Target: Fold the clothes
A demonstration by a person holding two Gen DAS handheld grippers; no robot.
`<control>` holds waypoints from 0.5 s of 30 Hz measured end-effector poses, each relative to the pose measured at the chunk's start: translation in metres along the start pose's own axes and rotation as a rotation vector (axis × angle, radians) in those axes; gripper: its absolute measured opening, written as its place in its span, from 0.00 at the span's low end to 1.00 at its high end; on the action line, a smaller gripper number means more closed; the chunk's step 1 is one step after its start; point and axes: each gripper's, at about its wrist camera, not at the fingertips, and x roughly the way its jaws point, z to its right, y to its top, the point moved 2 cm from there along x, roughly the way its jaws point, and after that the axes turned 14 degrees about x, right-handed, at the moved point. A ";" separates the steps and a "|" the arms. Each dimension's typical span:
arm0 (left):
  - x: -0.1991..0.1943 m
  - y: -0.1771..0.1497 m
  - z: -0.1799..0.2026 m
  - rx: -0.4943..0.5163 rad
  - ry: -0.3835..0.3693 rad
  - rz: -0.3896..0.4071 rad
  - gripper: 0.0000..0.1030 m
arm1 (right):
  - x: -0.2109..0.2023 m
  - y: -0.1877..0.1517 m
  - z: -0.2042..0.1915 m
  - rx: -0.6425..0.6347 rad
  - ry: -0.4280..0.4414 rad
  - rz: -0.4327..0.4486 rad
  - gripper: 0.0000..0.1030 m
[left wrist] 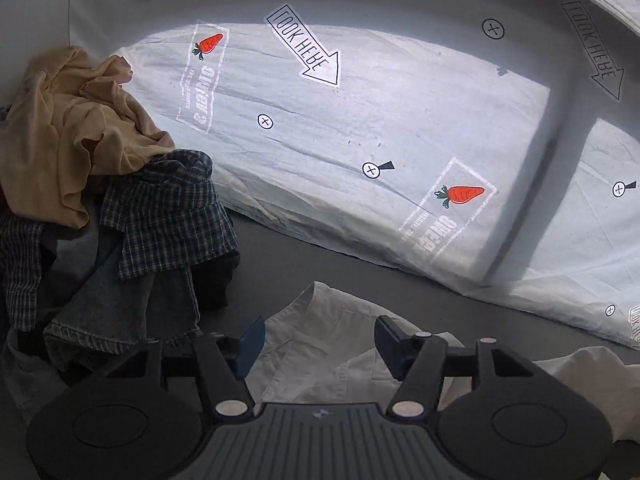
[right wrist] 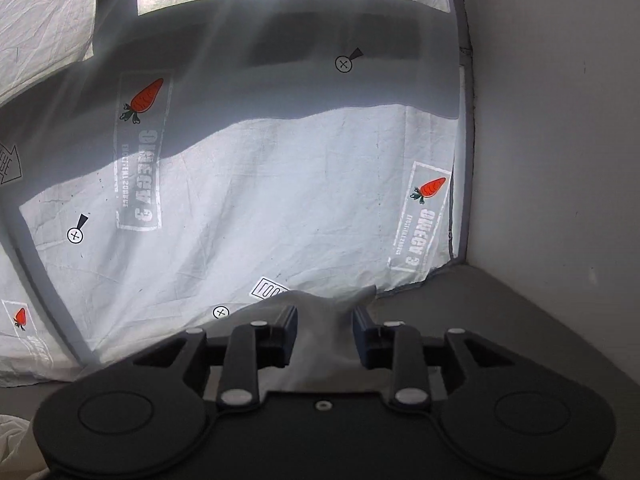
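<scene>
A white collared shirt [left wrist: 332, 364] lies crumpled on the dark surface [left wrist: 320, 264] in the left wrist view. My left gripper [left wrist: 320, 336] hovers just over its collar area, open, with nothing between its blue pads. In the right wrist view my right gripper [right wrist: 325, 324] is shut on a bunched fold of the white shirt [right wrist: 324, 348]. That fold fills the gap between the fingers and rises to a peak just beyond the tips. More white cloth [right wrist: 16, 440] shows at the lower left edge of that view.
A heap of clothes sits to the left: a beige garment [left wrist: 72, 120], a dark plaid shirt [left wrist: 172, 216] and jeans [left wrist: 112, 312]. A white sheet [left wrist: 360, 120] printed with carrots and arrows hangs behind. A pale wall [right wrist: 560, 120] borders the grey surface [right wrist: 500, 320] on the right.
</scene>
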 end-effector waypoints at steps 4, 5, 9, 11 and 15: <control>-0.015 -0.072 -0.002 -0.095 -0.024 -0.136 0.60 | 0.008 -0.061 0.028 0.108 -0.034 -0.189 0.42; -0.018 -0.091 -0.003 -0.126 -0.027 -0.172 0.61 | 0.010 -0.076 0.035 0.135 -0.042 -0.236 0.43; -0.022 -0.143 -0.008 -0.247 -0.068 -0.306 0.62 | 0.017 -0.137 0.063 0.243 -0.076 -0.425 0.45; -0.024 -0.153 -0.006 -0.261 -0.085 -0.310 0.62 | 0.020 -0.158 0.071 0.289 -0.076 -0.490 0.45; -0.021 -0.157 -0.007 -0.354 -0.127 -0.300 0.69 | 0.028 -0.152 0.060 0.336 -0.003 -0.473 0.54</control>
